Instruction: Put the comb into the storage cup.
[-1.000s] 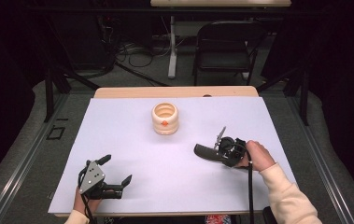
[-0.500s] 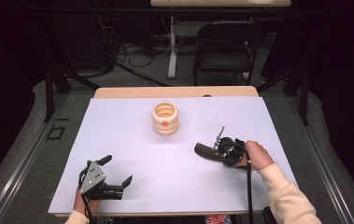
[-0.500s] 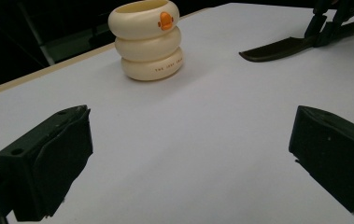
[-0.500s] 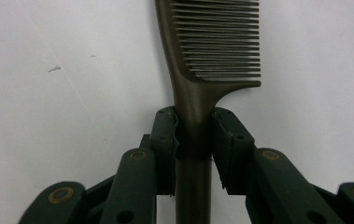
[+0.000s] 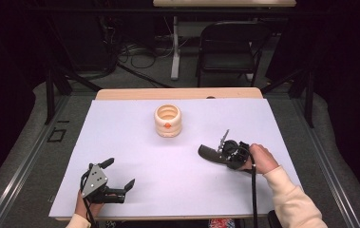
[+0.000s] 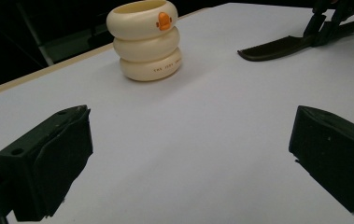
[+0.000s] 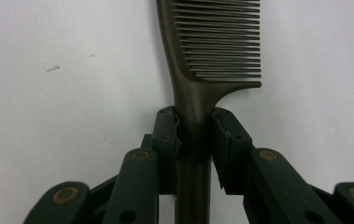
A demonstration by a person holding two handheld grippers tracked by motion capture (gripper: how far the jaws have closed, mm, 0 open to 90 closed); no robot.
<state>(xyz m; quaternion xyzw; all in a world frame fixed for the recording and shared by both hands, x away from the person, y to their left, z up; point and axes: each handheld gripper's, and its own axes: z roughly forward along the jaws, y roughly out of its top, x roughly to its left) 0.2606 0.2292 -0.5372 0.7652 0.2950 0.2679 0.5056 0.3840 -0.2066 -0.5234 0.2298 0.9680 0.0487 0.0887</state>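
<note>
Right gripper (image 7: 194, 140) clamped on dark comb (image 7: 212, 56) at its narrow handle, teeth just ahead on white table (image 5: 135, 142); left gripper (image 5: 119, 175) wide apart, empty; likely light, stiff, slippery plastic, best held at handle.

The cup (image 5: 167, 120) stands on the counter (image 5: 135, 142) toward the back. The comb (image 5: 212, 153) lies to its right, nearer the front.

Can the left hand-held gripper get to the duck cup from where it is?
Probably yes. The left hand-held gripper is open, and just bare white table lies between it and the duck cup.
</note>
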